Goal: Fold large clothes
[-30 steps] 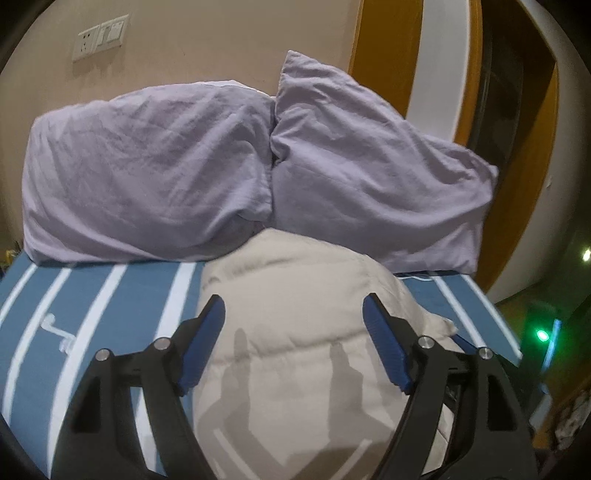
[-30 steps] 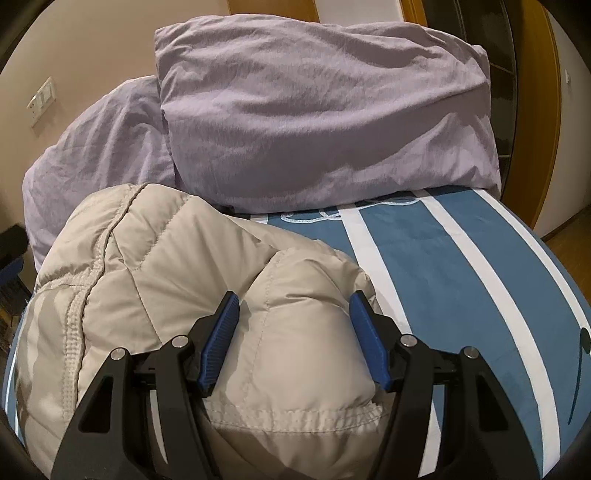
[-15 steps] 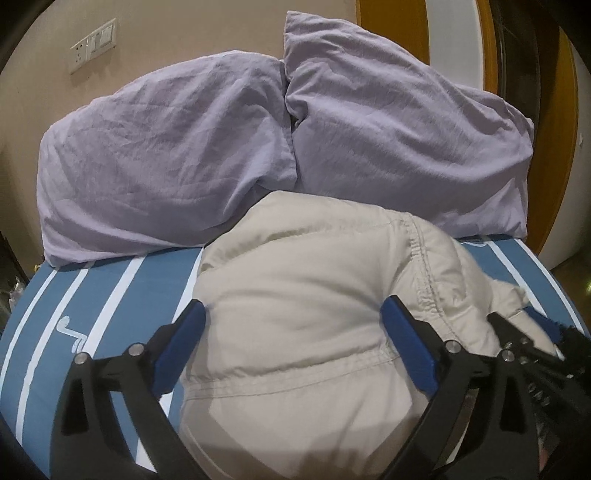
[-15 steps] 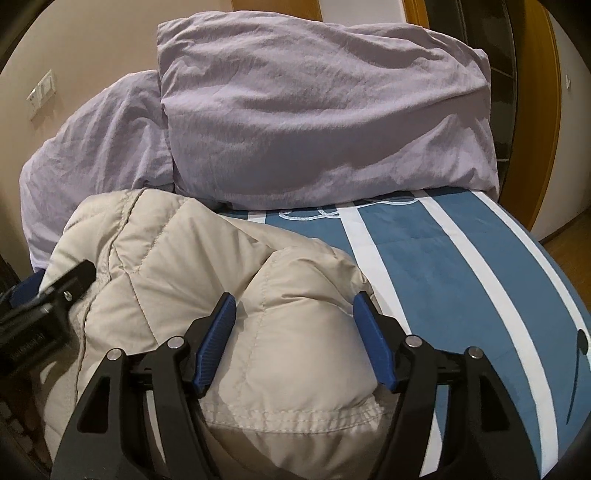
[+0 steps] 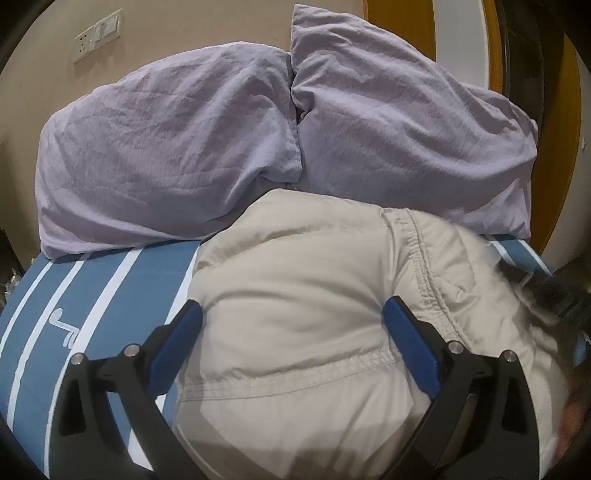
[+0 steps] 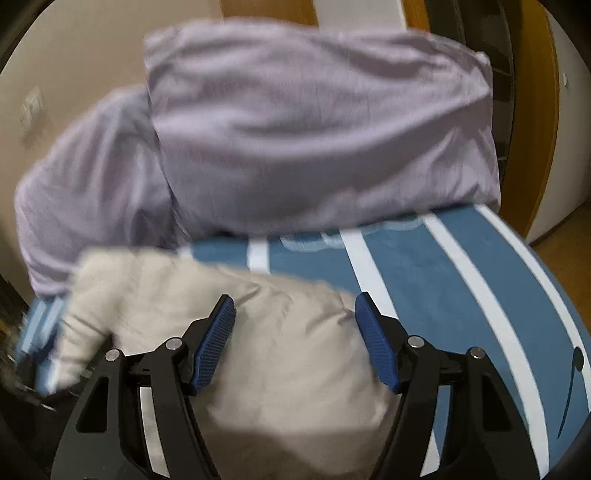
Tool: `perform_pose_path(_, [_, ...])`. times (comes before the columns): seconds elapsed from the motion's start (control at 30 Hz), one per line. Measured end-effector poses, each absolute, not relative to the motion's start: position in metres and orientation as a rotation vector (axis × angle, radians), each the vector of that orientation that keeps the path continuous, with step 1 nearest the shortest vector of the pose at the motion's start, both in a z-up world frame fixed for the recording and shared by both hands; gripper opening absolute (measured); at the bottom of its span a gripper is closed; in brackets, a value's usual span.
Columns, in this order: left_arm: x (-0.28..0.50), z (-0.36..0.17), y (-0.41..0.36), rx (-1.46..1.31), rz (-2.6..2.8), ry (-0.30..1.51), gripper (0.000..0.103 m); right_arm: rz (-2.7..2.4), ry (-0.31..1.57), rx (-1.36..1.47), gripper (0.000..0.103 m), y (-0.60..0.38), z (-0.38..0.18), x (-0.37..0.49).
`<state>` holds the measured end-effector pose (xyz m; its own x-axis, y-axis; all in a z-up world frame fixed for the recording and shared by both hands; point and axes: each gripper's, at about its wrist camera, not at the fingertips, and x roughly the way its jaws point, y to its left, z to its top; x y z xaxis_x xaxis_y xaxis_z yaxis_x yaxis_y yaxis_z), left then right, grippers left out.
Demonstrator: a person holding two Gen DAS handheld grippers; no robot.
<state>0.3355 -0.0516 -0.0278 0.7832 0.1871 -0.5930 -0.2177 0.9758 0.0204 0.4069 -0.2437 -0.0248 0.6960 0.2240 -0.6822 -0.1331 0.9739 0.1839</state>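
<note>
While the beige padded jacket [image 5: 306,295] lies bunched on the blue-and-white striped bed [image 5: 110,280], we hold the left hand-held gripper [image 5: 291,332] above it, its blue fingers [image 5: 177,343] spread wide with puffy fabric showing between them and nothing pinched. Our right hand-held gripper [image 6: 295,332] is likewise spread apart over the jacket's [image 6: 258,332] right edge, gripping nothing; that view is motion-blurred. 2 lilac pillows [image 5: 166,147] lean against the wall at the head of the bed, the jacket's far end touching them. A wall socket plate [image 5: 98,35] sits above the left pillow.
</note>
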Motion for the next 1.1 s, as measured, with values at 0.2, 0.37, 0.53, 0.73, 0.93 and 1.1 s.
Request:
perform_pose_path(0.2, [0.332,-0.028,-0.056,-0.034,0.217,0.612,0.099,0.188,0.730,0.131,0.070,-0.246,-0.041,0.401])
perform_pose_path(0.37, [0.333,-0.029,-0.057,-0.021,0.220,0.613,0.099,0.199,0.745,0.157,0.071,-0.249,-0.047,0.401])
perform_pose_path(0.53, [0.333,-0.030,-0.057,-0.019,0.221,0.613,0.099,0.208,0.755,0.173,0.071,-0.251,-0.050,0.403])
perform_pose_path(0.73, [0.334,-0.030,-0.057,-0.016,0.223,0.613,0.100,0.210,0.759,0.175,0.072,-0.251,-0.051,0.403])
perform_pose_path(0.93, [0.334,-0.030,-0.057,-0.013,0.224,0.613,0.100,0.214,0.762,0.175,0.072,-0.252,-0.051,0.403])
perform_pose_path(1.1, [0.334,-0.030,-0.057,-0.013,0.224,0.613,0.100,0.213,0.762,0.175,0.072,-0.252,-0.051,0.402])
